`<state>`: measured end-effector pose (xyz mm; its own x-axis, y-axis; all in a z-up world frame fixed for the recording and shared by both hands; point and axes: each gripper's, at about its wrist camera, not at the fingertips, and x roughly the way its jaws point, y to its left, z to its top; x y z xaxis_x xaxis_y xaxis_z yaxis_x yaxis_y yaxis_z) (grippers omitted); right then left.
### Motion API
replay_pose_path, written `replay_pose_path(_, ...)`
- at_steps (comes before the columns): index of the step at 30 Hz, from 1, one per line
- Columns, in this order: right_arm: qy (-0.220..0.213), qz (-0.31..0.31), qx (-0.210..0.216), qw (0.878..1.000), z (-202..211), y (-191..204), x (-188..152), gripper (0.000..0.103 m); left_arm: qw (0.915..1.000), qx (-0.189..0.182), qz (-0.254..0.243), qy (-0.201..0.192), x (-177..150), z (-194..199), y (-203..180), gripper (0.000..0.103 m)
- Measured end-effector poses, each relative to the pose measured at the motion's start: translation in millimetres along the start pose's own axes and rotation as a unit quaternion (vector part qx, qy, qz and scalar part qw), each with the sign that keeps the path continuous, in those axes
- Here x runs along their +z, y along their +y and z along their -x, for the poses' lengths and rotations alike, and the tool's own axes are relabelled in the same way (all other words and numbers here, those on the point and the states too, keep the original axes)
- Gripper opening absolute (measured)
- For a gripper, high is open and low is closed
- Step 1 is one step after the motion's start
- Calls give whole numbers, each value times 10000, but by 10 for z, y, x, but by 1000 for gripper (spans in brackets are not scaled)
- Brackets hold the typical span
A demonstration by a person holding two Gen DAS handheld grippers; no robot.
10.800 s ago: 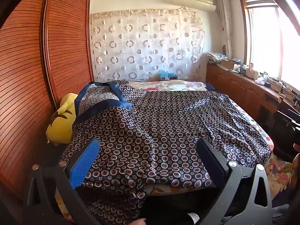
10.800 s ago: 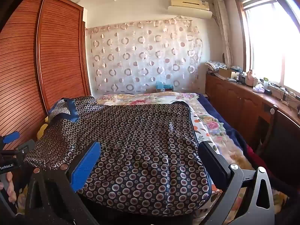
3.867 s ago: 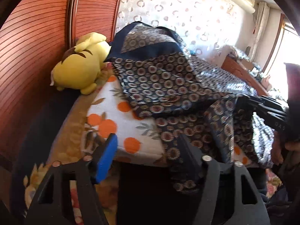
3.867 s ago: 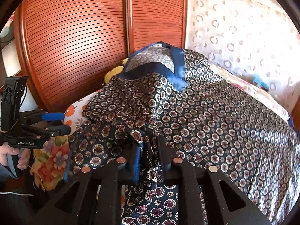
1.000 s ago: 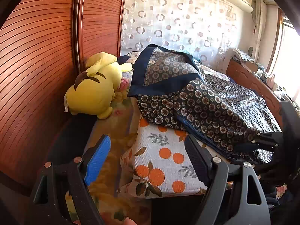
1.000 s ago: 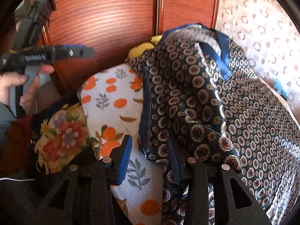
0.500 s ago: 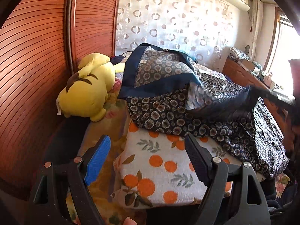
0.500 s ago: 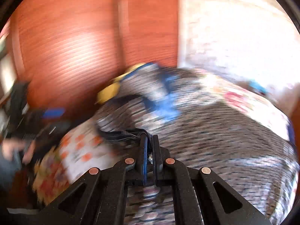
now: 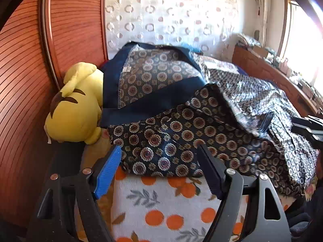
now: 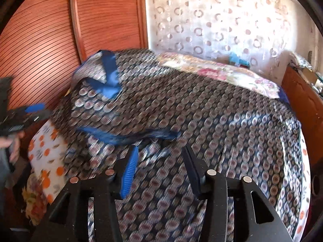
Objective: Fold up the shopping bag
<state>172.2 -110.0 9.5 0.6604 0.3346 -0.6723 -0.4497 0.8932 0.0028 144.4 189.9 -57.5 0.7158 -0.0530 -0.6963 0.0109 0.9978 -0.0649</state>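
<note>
The shopping bag (image 9: 181, 129) is a large navy cloth with round flower medallions, spread over the bed. Its blue-trimmed mouth and handles (image 9: 153, 68) lie at the far left by the wardrobe. My left gripper (image 9: 159, 148) is open, its fingers just short of the bag's near left corner and holding nothing. In the right wrist view the bag (image 10: 201, 111) is blurred by motion, and a blue-edged fold (image 10: 129, 136) lies just beyond my right gripper (image 10: 160, 148). That gripper is open and empty. The left gripper (image 10: 22, 117) shows at the left edge there.
A yellow plush toy (image 9: 74, 104) sits against the slatted wooden wardrobe (image 9: 24, 80), left of the bag. An orange-print towel (image 9: 161, 203) covers the bed's near corner. A floral pillow (image 10: 218, 72) lies at the head, and a wooden cabinet (image 9: 268, 74) runs along the right.
My right gripper, shut on the bag's edge half a second ago, has opened and let the fabric drop into a fold. My left gripper has moved closer to the bag's corner.
</note>
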Motion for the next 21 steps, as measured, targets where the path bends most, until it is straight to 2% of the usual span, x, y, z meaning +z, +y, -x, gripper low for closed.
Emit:
replay_pose_path(3, 205, 76, 577, 9981, 81, 164, -124, 49, 9998, -20, -102, 192, 54, -138, 41, 74)
replay_pose_path(6, 562, 178, 1118, 9920, 26, 359, -251, 49, 9989, -152, -224, 376, 75, -270, 36, 62)
replay_pose_path(7, 630, 230, 1187, 9907, 13, 424, -291, 49, 9980, -279, -278, 500, 76, -322, 27, 56)
replay_pose_path(8, 699, 276, 1207, 9898, -27, 483, -328, 49, 9964, -421, -339, 654, 75, -378, 8, 54)
replay_pose_path(9, 727, 292, 1227, 9894, -54, 514, -338, 49, 9961, -434, -375, 675, 74, -389, -9, 54)
replay_pose_path(12, 805, 260, 1237, 9887, -127, 532, -328, 49, 9952, -405, -583, 674, 49, -387, -68, 43)
replay_pose_path(13, 794, 238, 1252, 9887, -144, 580, -340, 46, 9951, -362, -631, 675, 43, -383, -73, 35)
replay_pose_path(14, 797, 231, 1302, 9880, -152, 574, -340, 33, 9951, -293, -663, 668, 41, -380, -68, 27)
replay_pose_path(15, 801, 228, 1308, 9879, -158, 572, -342, 26, 9952, -251, -676, 659, 41, -380, -49, 22)
replay_pose_path(16, 787, 226, 1310, 9880, -122, 567, -350, 21, 9952, -245, -683, 651, 40, -371, -32, 10)
replay_pose_path(17, 764, 240, 1347, 9876, -117, 565, -355, 8, 9952, -262, -692, 636, 39, -350, -22, 7)
replay_pose_path(21, 623, 293, 1639, 9841, 12, 506, -346, 4, 9960, -189, -771, 411, 58, -131, 1, 4)
